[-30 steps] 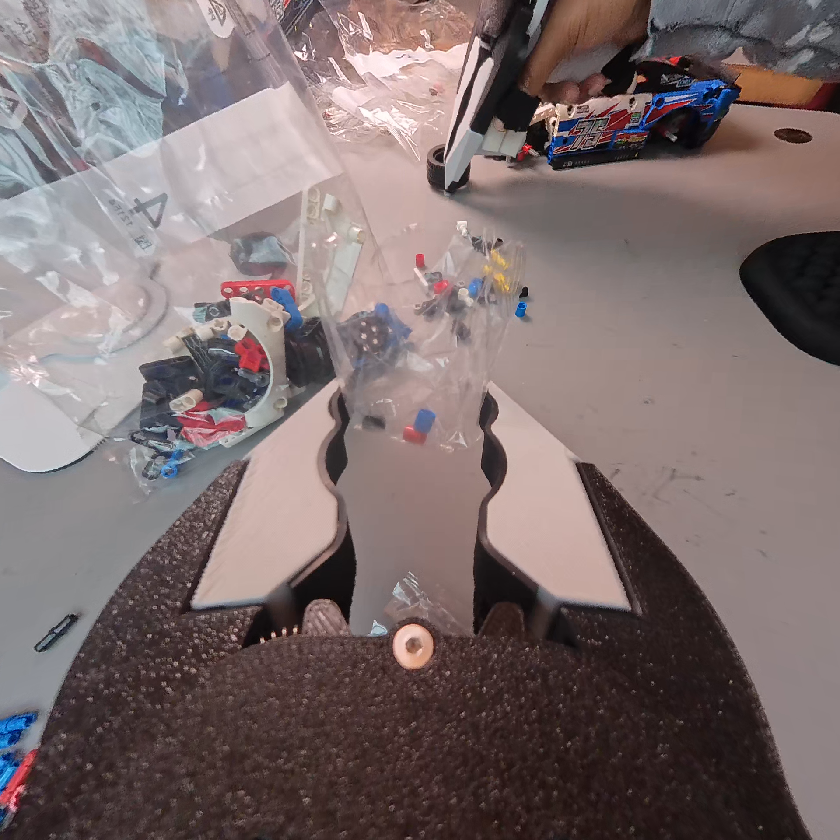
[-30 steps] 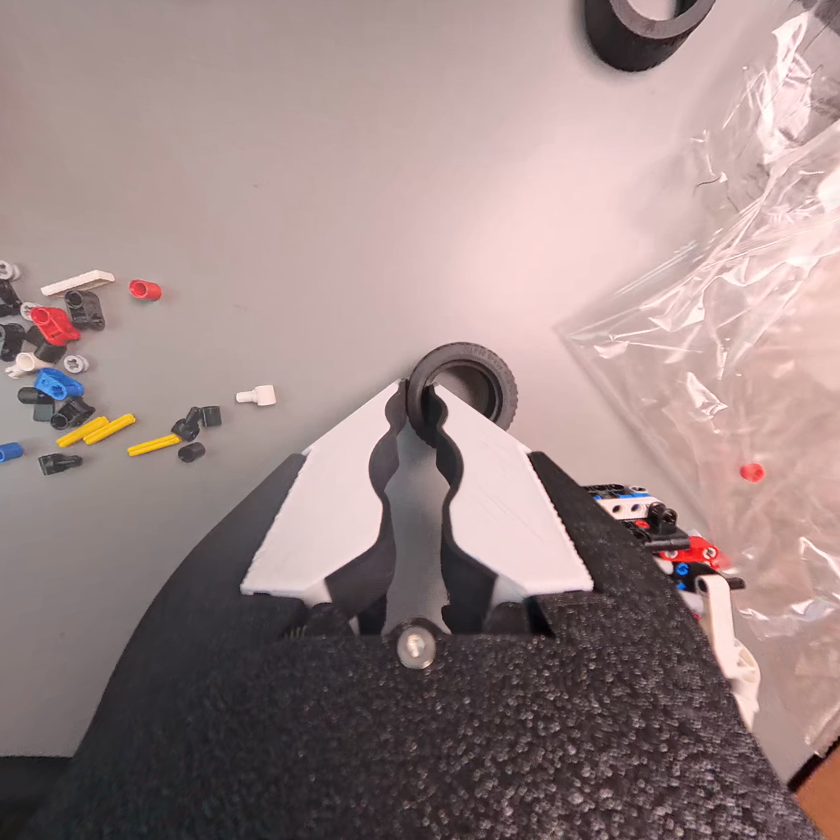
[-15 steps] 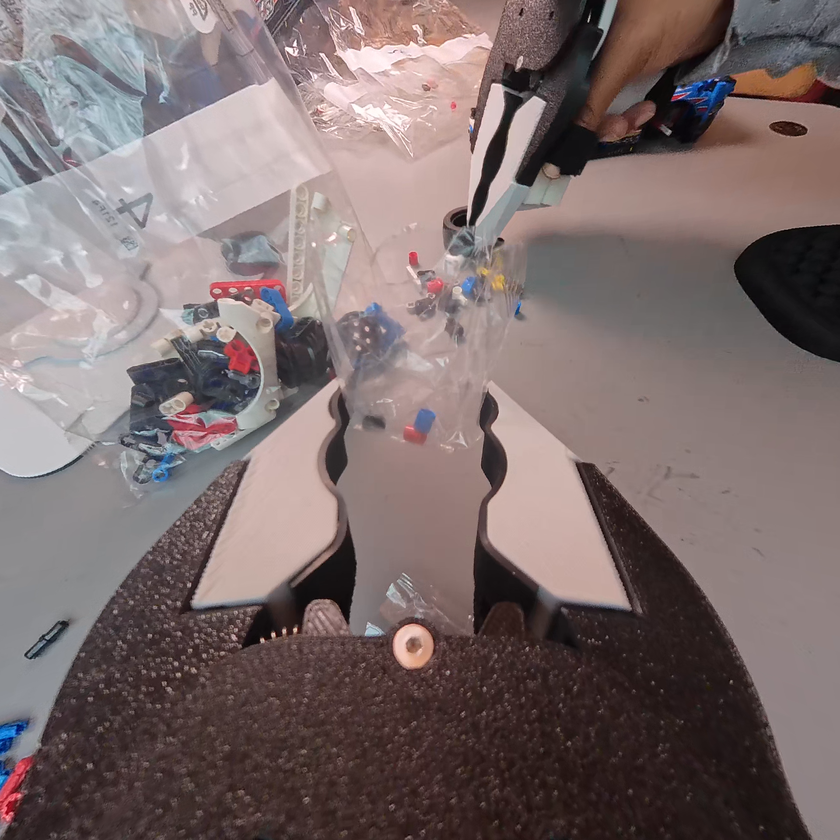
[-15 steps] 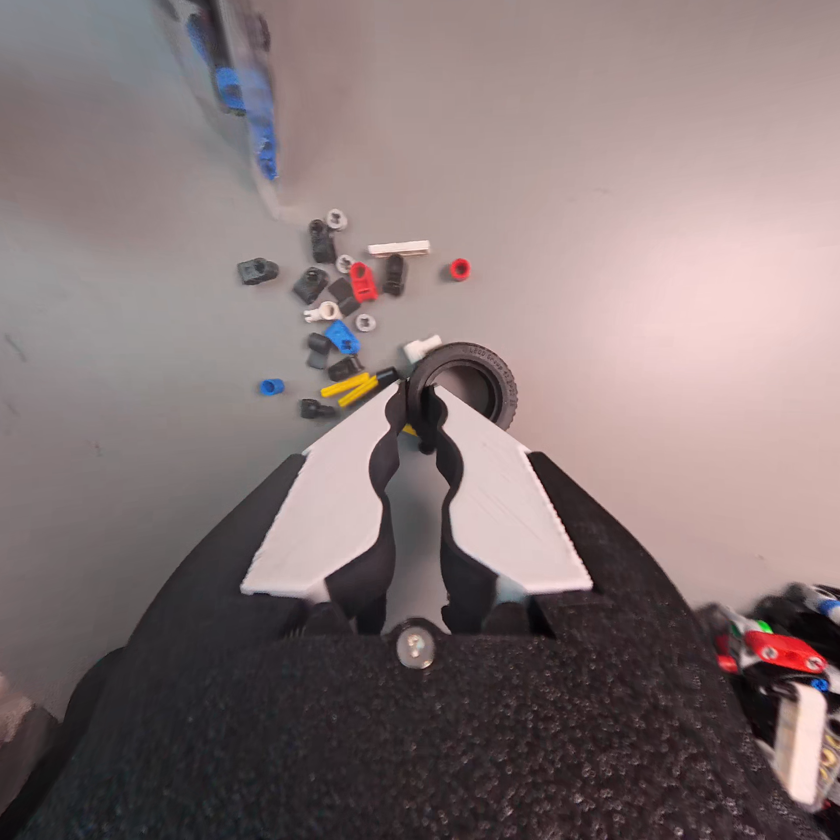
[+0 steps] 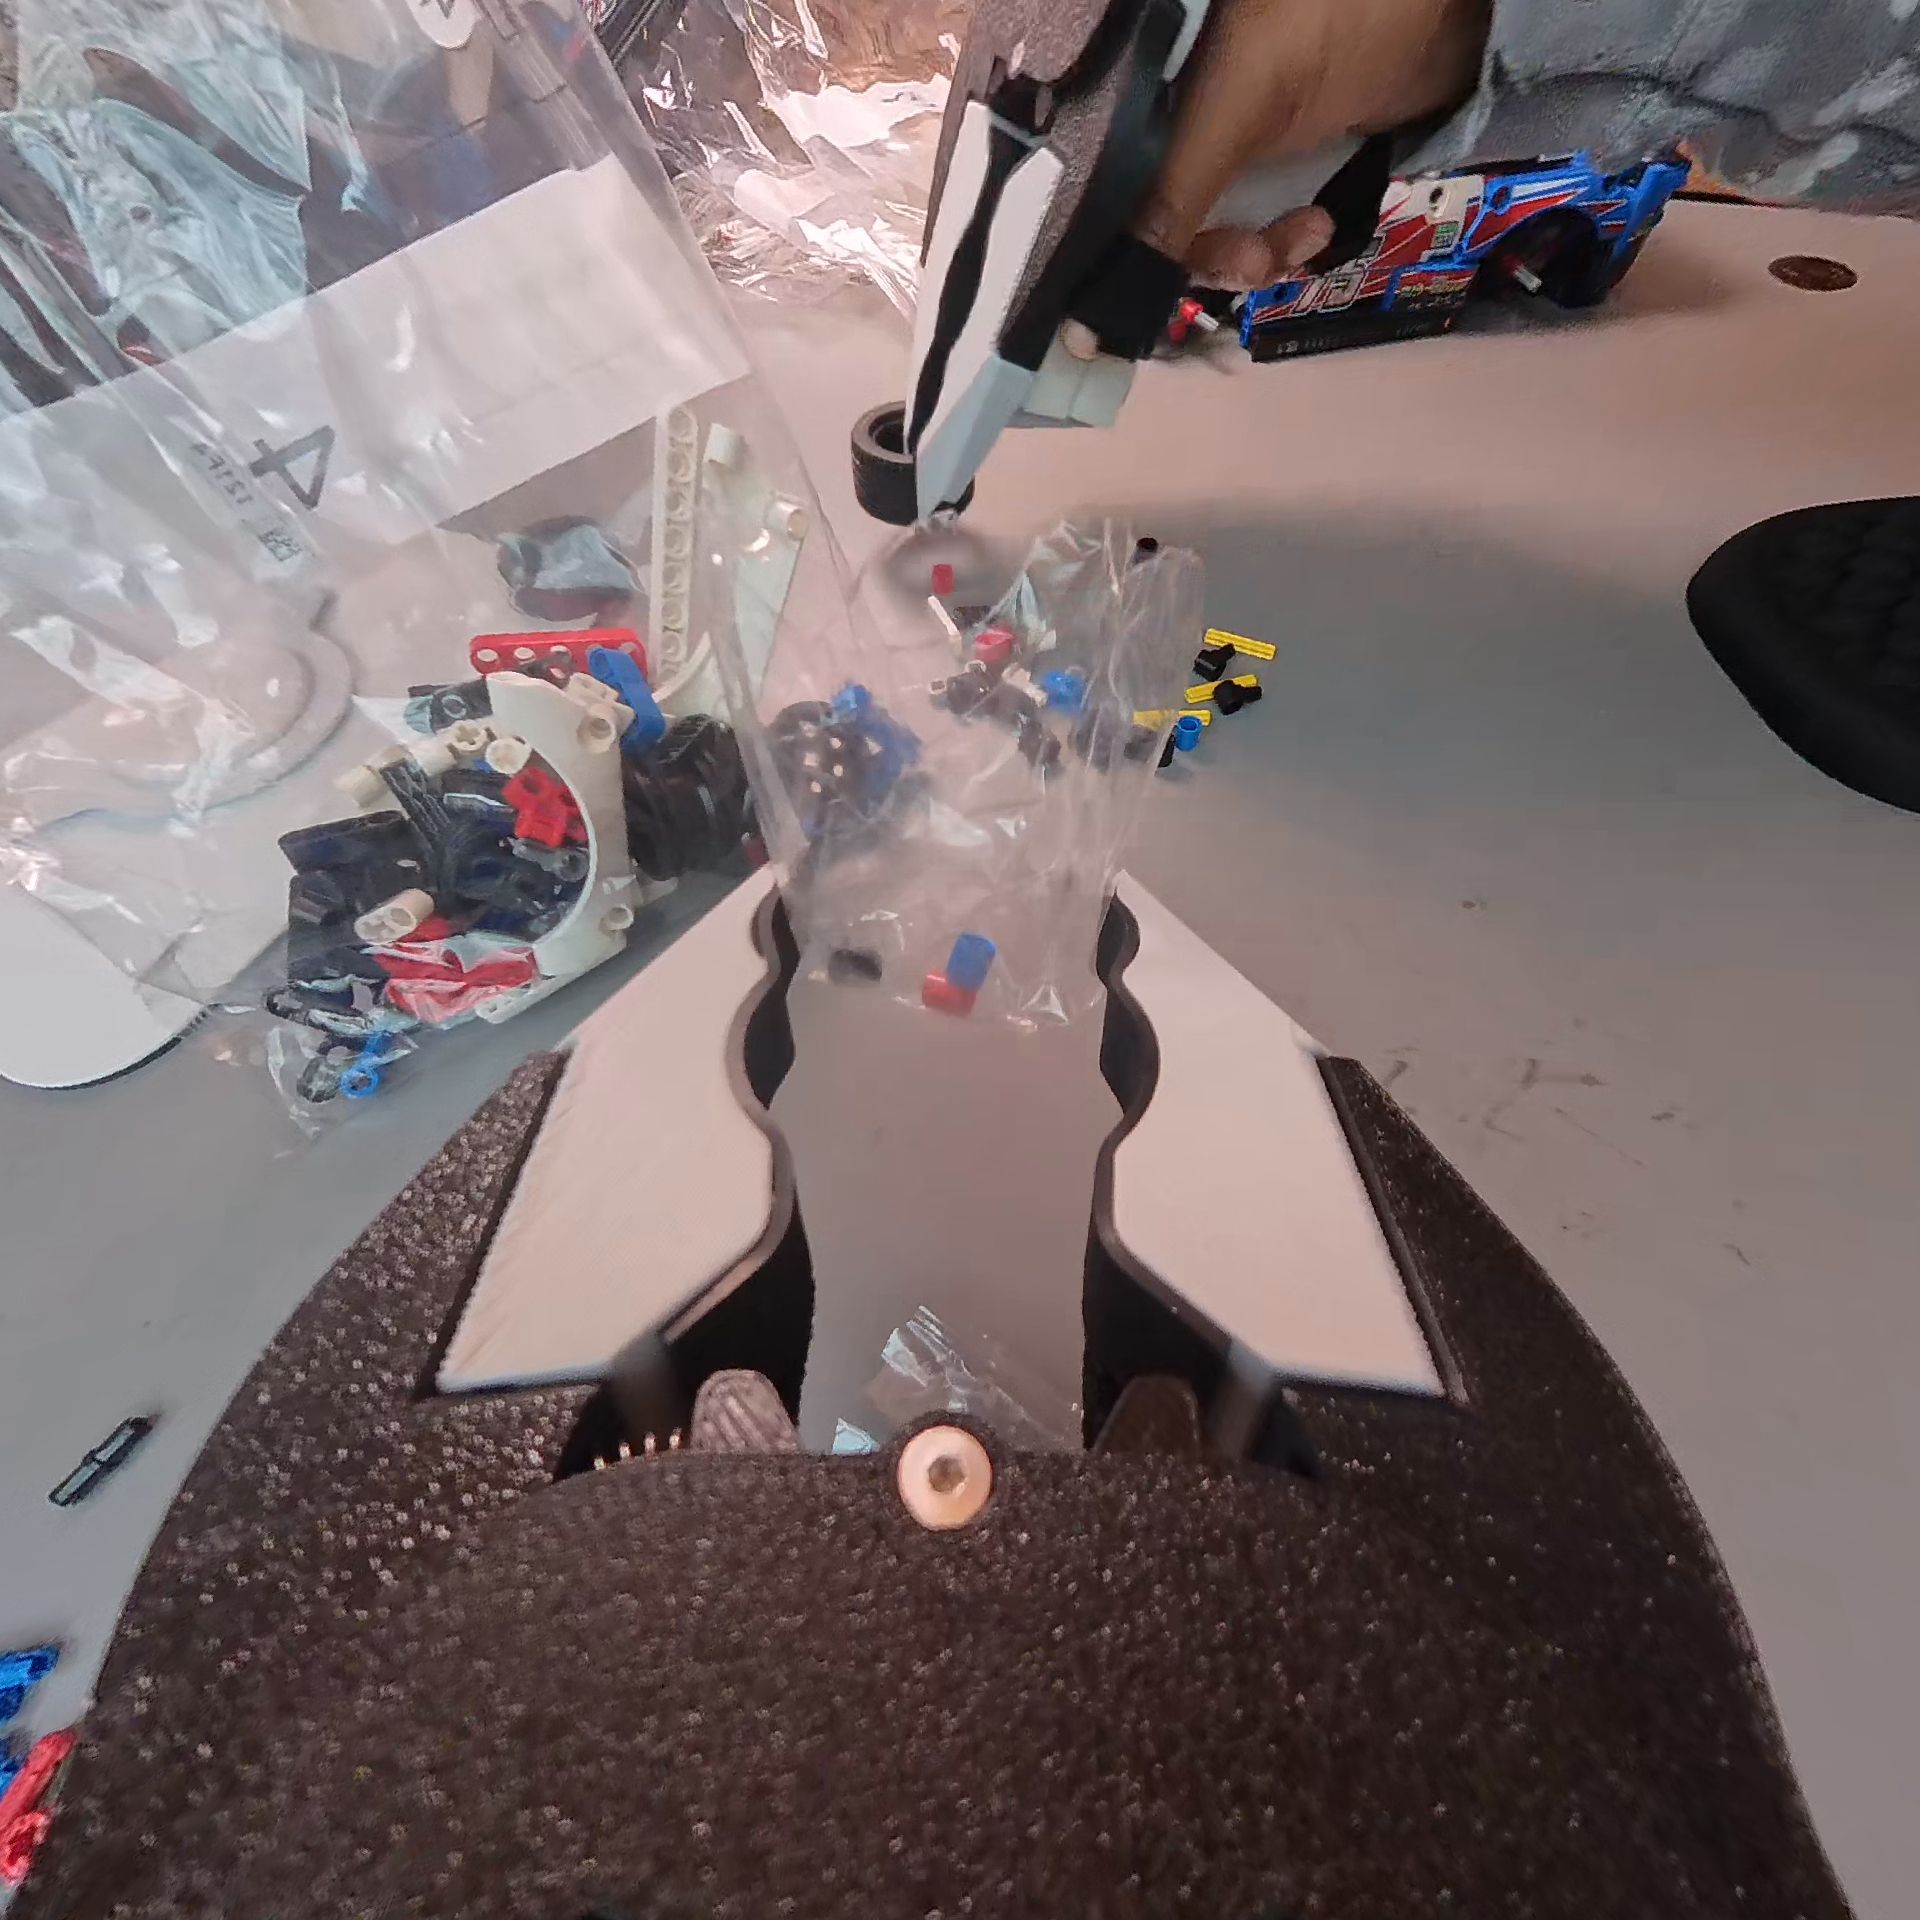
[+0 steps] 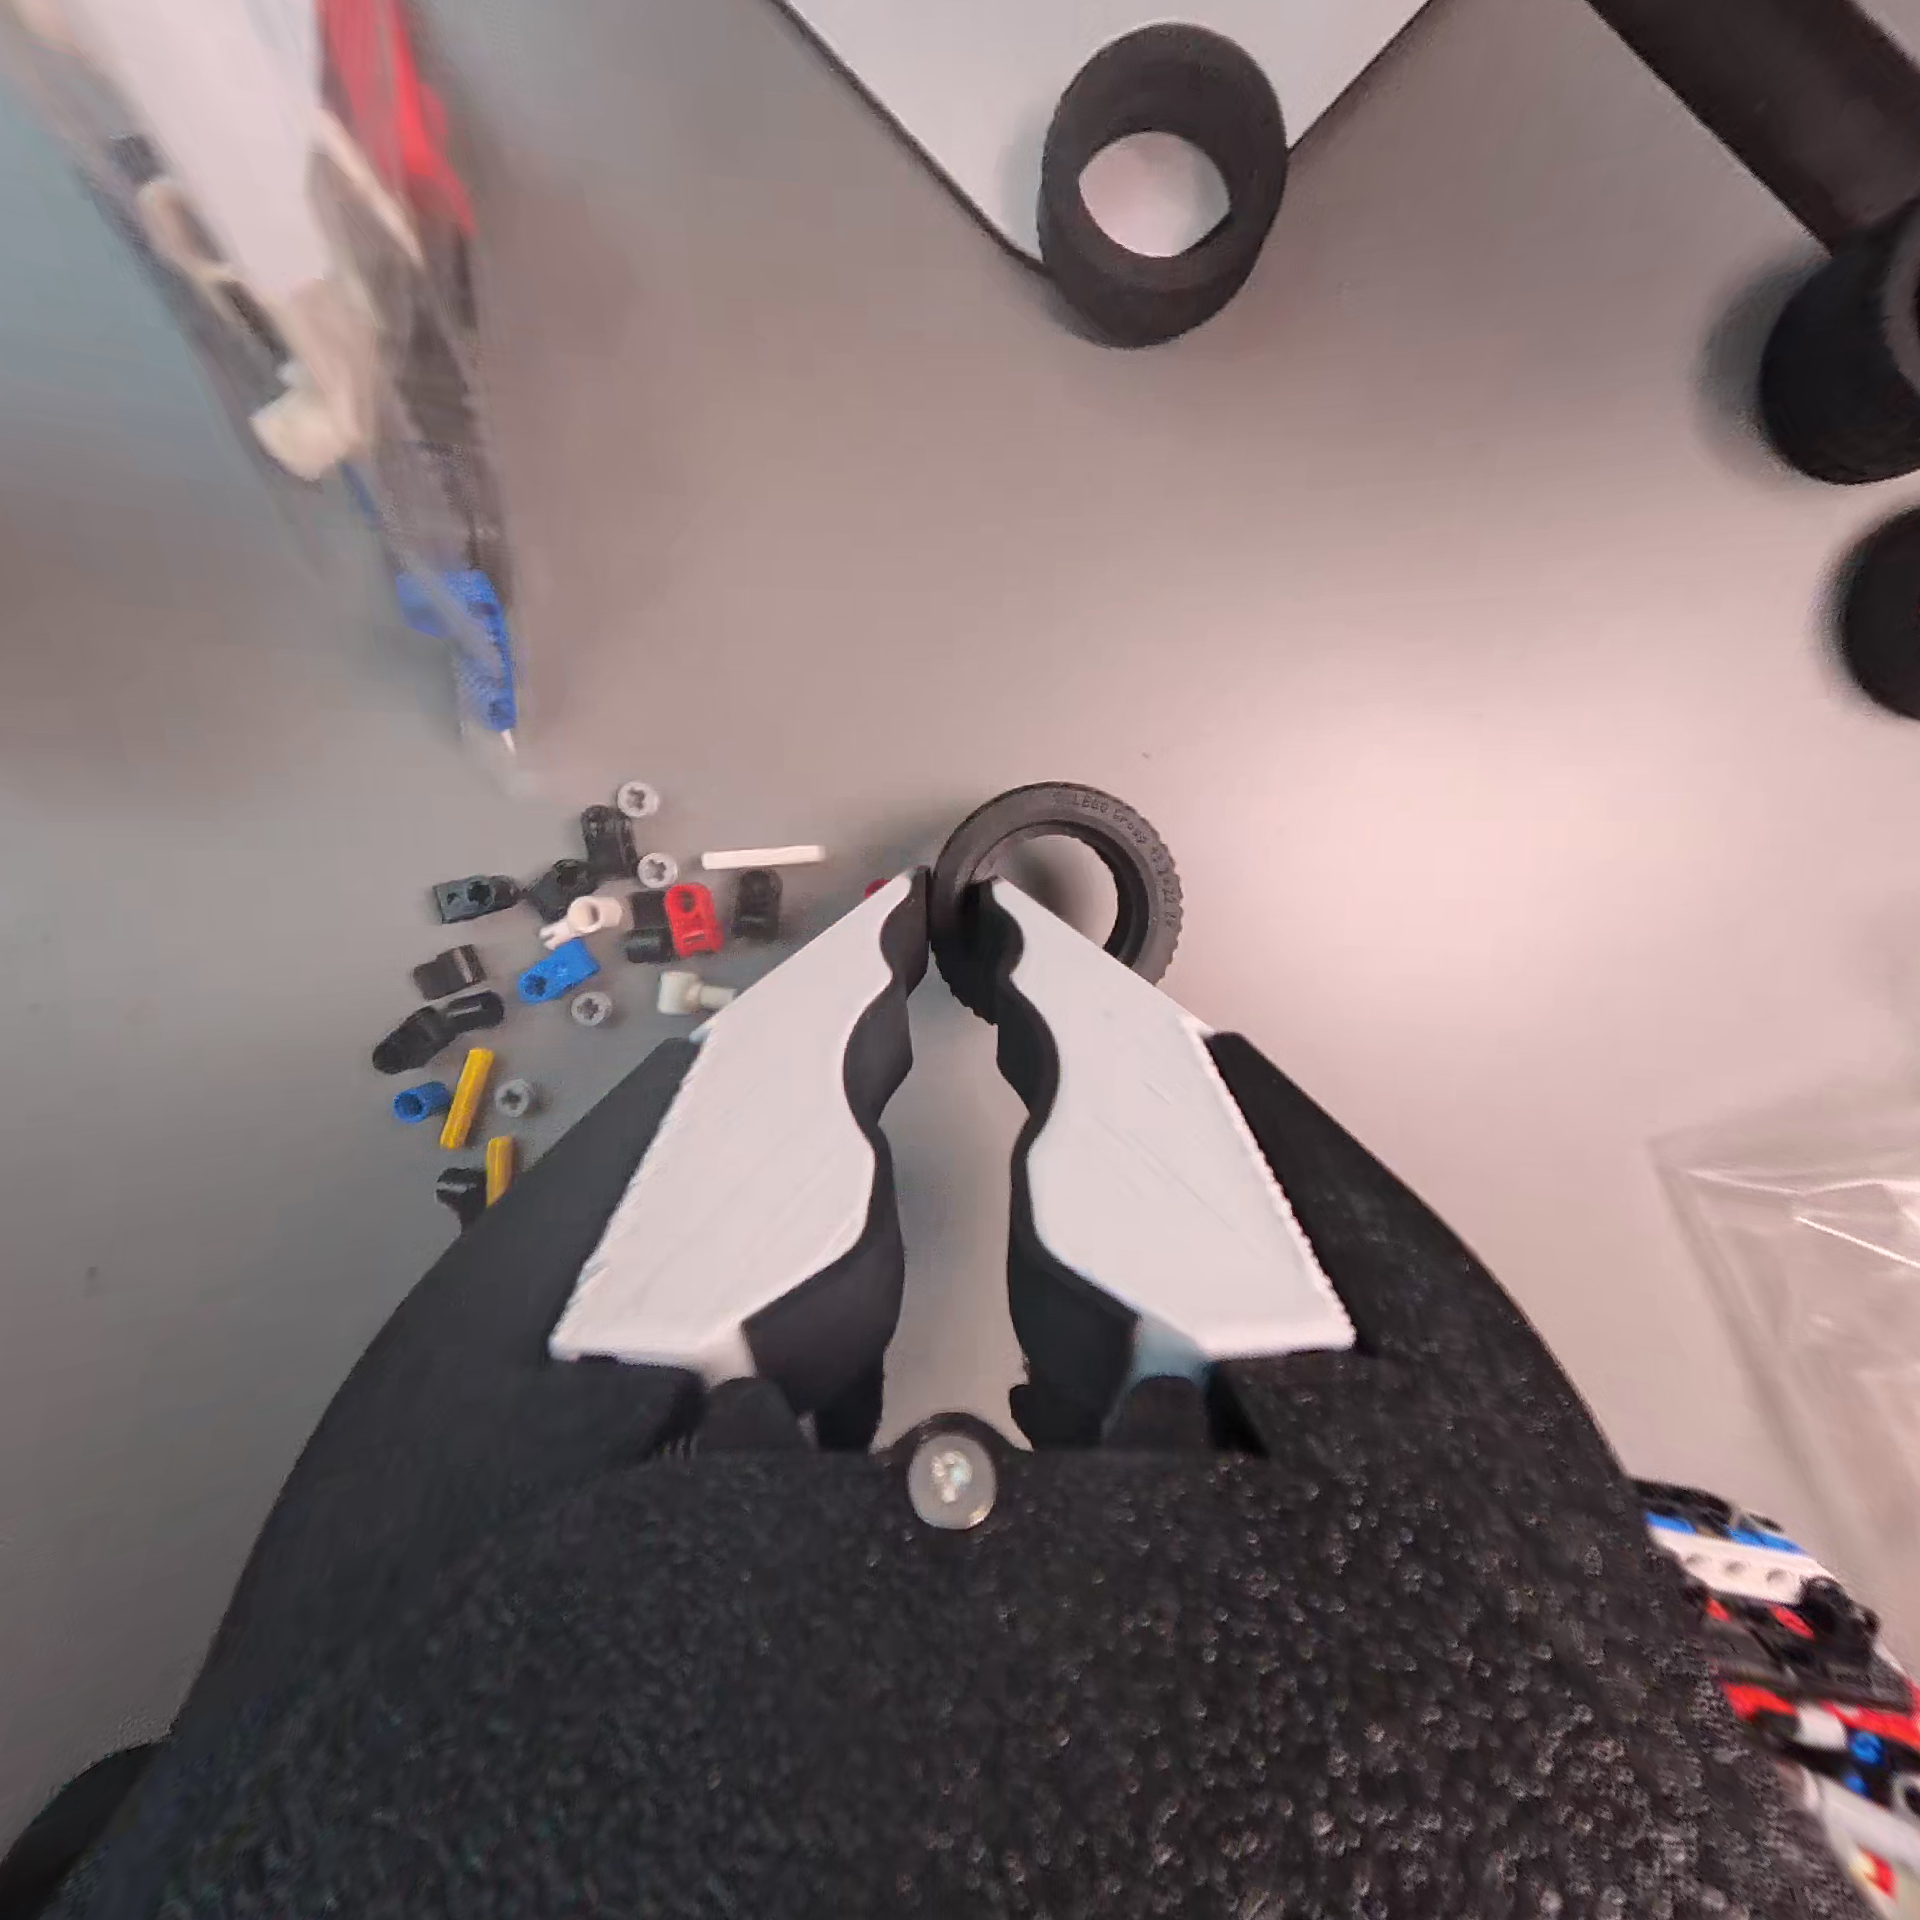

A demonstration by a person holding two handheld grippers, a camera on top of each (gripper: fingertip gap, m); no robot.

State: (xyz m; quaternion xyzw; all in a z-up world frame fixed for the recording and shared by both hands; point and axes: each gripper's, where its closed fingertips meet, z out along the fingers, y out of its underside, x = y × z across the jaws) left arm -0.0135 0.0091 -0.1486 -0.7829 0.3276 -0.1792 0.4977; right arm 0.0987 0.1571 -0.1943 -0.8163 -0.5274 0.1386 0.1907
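Observation:
My left gripper [image 5: 948, 904] is open, its fingers wide apart just above the grey table [image 5: 1455, 935]. A small clear bag [image 5: 966, 831] with a few red, blue and black pieces stands between its fingertips. My right gripper [image 6: 951, 894] is shut on the rim of a small black tyre [image 6: 1143, 862] and holds it over the table. In the left wrist view the right gripper [image 5: 930, 499] and the tyre [image 5: 883, 462] hang just beyond the small bag's top. Loose small pieces [image 6: 582, 956] lie left of the right gripper.
A large clear bag of parts [image 5: 468, 810] lies at the left. A blue, red and white toy car [image 5: 1455, 249] stands behind the hand [image 5: 1278, 125]. A bigger tyre [image 6: 1158, 187] and more tyres [image 6: 1849, 343] lie farther off. A black mesh object [image 5: 1818, 644] sits at the right. The gap from one gripper's tips to the other's is roughly 20 cm. The black mesh object [image 5: 1818, 644] is about equally far from each gripper, around 25 cm.
My right gripper carried the tyre from beside the car down towards the small bag and the loose pieces. My left gripper and the small bag have hardly moved.

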